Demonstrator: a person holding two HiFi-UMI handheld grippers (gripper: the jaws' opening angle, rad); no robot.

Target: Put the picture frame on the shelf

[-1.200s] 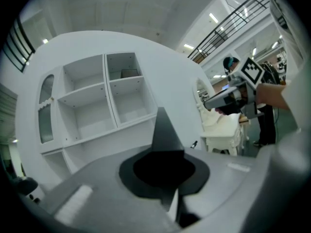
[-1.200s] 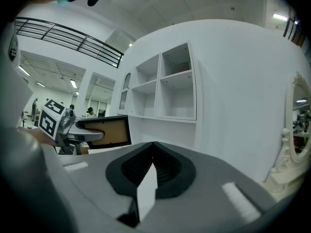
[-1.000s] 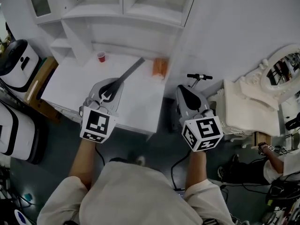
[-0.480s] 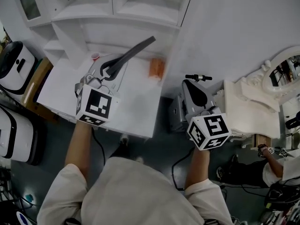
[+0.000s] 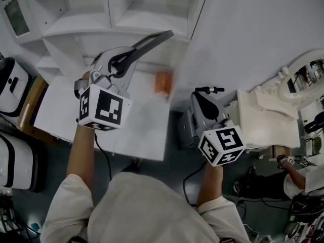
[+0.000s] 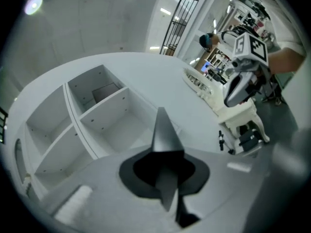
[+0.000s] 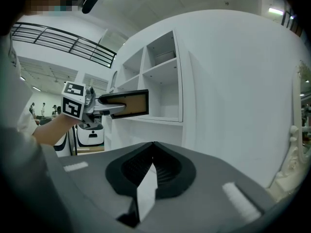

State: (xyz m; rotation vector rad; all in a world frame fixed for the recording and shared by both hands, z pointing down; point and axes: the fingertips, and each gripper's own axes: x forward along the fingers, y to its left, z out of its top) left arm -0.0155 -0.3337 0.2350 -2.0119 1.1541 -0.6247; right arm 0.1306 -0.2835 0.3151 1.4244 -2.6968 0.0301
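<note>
The picture frame (image 5: pixel 151 40) is a thin dark-rimmed panel with a brown back (image 7: pixel 127 104). My left gripper (image 5: pixel 127 55) is shut on its lower edge and holds it up in the air, slanting toward the white shelf unit (image 5: pixel 76 27). In the left gripper view the frame (image 6: pixel 163 132) shows edge-on as a dark wedge pointing at the open compartments (image 6: pixel 104 113). My right gripper (image 5: pixel 199 100) hangs lower at the right, beside the table's edge, shut with nothing in it. From the right gripper view the frame sits level with the shelf's lower compartment (image 7: pixel 165 101).
A white table (image 5: pixel 126 130) stands below the shelf unit with an orange-brown object (image 5: pixel 163 82) near its far right corner. A black handlebar (image 5: pixel 208 89) and white ornate furniture (image 5: pixel 263 115) lie right. White machines (image 5: pixel 10 85) stand left. A person sits at the lower right (image 5: pixel 298 181).
My left gripper has lifted the frame off the table and carried it up and forward toward the shelf unit. The right gripper has stayed about where it was.
</note>
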